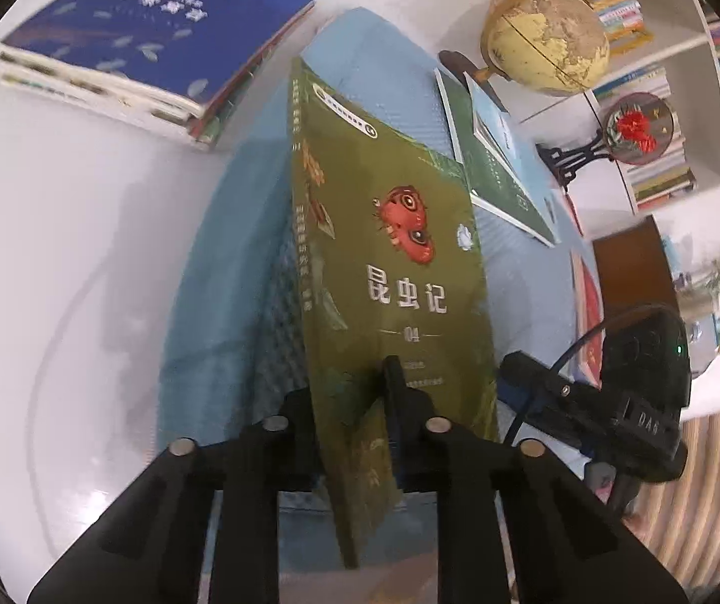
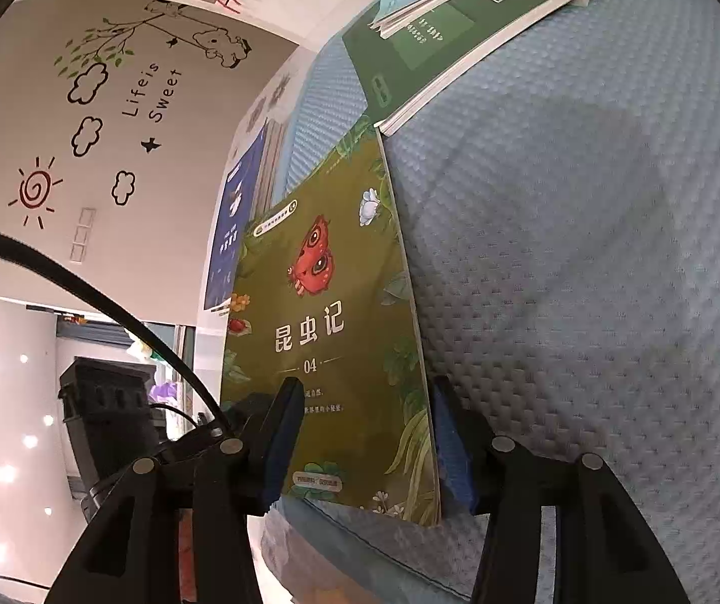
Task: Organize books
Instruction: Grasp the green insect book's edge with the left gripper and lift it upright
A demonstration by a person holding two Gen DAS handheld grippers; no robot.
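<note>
We see the green book (image 1: 390, 272) standing on edge above the blue mat (image 1: 239, 261), its lower edge pinched in the left gripper (image 1: 360, 402); the pads are clamped flat on both covers. From the right wrist view, the same glossy cover with a red butterfly sits between the right gripper (image 2: 360, 433) fingers; the left blue pad (image 2: 282, 443) stands apart from the cover, the right pad (image 2: 450, 448) is just behind the spine edge, so the jaws are spread, not gripping. The mat is a quilted, dimpled fabric. At 10 o'clock in the left view lies a stack of paperbacks (image 1: 123, 55), top one dark blue. At 1 o'clock are a dark green book (image 1: 501, 176) lying flat with a thin pale booklet on it, and a round yellowish globe (image 1: 546, 40).
</note>
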